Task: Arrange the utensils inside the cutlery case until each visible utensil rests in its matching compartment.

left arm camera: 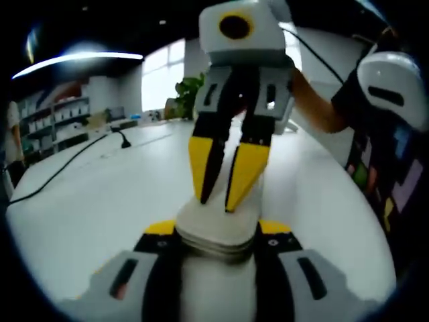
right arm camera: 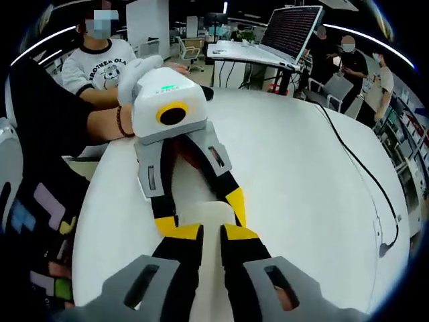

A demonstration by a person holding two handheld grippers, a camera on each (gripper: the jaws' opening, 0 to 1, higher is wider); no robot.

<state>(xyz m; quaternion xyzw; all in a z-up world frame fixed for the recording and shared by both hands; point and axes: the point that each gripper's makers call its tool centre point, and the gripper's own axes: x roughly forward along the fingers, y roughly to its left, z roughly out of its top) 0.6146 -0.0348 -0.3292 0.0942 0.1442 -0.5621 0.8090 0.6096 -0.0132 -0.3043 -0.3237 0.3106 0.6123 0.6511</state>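
Clearly left claw clamps white case, right claw nearly closed on case, shirt reads "BROTHER"

table: smooth white top, faint sheen, catching the ceiling light
cutlery case: matt off-white, seemingly plastic, though blur leaves this unsure
left gripper: grey plastic body, matt; jaws black with glossy yellow tips
right gripper: same grey plastic, jaws black and yellow
cable: thin, black, rubbery-looking
sleeve: dark cloth
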